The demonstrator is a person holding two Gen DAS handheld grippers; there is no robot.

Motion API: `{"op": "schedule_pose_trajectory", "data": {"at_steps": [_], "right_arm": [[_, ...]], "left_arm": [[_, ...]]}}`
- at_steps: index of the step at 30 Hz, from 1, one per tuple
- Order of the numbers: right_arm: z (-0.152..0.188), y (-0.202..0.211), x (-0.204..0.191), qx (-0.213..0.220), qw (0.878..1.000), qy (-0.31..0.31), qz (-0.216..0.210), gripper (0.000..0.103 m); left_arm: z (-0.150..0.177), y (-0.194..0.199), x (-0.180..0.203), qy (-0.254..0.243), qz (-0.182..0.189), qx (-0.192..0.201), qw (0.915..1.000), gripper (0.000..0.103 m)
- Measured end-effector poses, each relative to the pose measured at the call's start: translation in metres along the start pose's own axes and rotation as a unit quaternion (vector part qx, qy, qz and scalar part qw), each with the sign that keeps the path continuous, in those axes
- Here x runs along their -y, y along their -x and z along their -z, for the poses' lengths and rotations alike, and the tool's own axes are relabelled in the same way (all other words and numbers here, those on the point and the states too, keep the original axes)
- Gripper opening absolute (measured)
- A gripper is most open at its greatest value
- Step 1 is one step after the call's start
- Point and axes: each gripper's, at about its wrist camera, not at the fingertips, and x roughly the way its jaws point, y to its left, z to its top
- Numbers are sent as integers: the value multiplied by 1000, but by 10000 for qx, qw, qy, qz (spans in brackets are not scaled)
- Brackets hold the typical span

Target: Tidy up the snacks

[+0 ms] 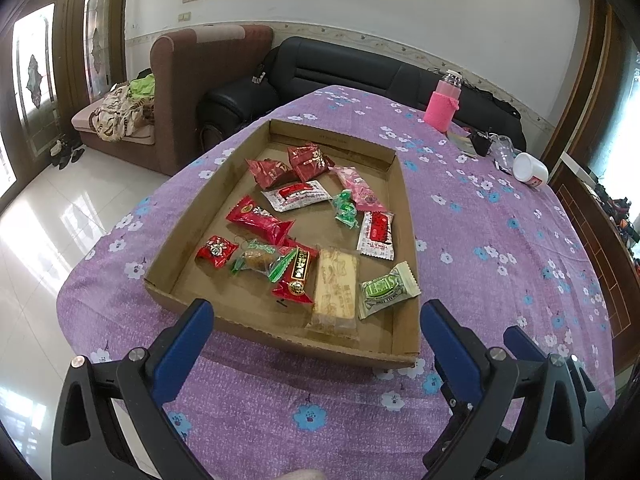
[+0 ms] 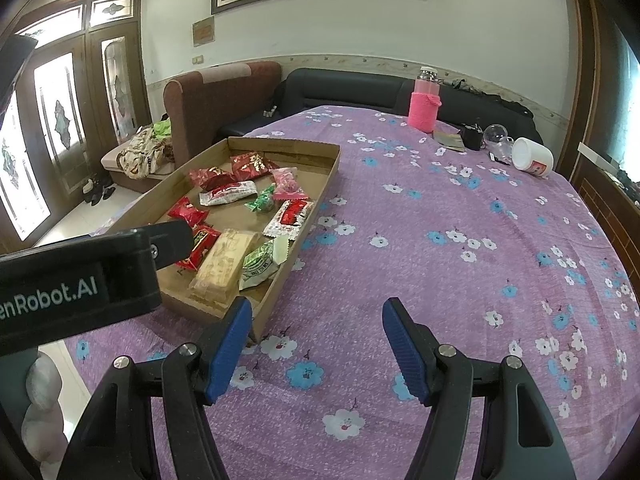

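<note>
- Two grippers are seen above a table draped in a purple flowered cloth (image 1: 500, 240), each with blue-padded fingers spread wide and nothing held between them.
- The left gripper (image 1: 316, 320) is held just over the near wall of a shallow cardboard tray (image 1: 280, 334) — its fingers (image 1: 186, 344) frame the tray's near end.
- The right gripper (image 2: 316, 320) is poised over bare cloth to the right of the tray, its left finger (image 2: 230, 344) lying close to the tray's near corner; the black body of the left gripper is seen at the left edge of that view.
- All the snacks are found inside the tray, scattered loosely.
- At the near end a long beige wrapped bar (image 1: 335, 292) lies lengthwise, with a green-and-white packet (image 1: 386, 288) just to its right, leaning on the tray's right wall.
- To the left of the bar a red-and-black packet (image 1: 296, 276) is overlapped by a clear green-ended wrapper (image 1: 258, 260), and a small red packet (image 1: 216, 250) lies further left.
- Mid-tray, a long red packet (image 1: 260, 220), two white-and-red packets (image 1: 298, 195) (image 1: 376, 234) and a green candy (image 1: 346, 208) are seen.
- Toward the far end two dark red packets (image 1: 272, 172) (image 1: 310, 160) and a pink packet (image 1: 358, 188) are placed.
- Well beyond the tray — at the table's far side — a pink-sleeved bottle (image 1: 442, 102) stands upright, and a white cup (image 1: 530, 170) lies on its side.
</note>
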Motion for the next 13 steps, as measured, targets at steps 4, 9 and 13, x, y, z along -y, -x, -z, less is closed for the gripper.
{"op": "schedule_pose_trajectory", "data": {"at_steps": [4,9,13], "right_arm": [[0,0,0,-2,10000,0,-21,72],[0,0,1,-10,10000,7,-97,72],[-8,0,19,-64,9997,-138,-176,72]], "left_arm": [[1,0,-1,13,-19,0,10000,103],[-2,3,-2,23,-87,105,9999,103],[-16,12,4,12,-125,239,9996,103]]}}
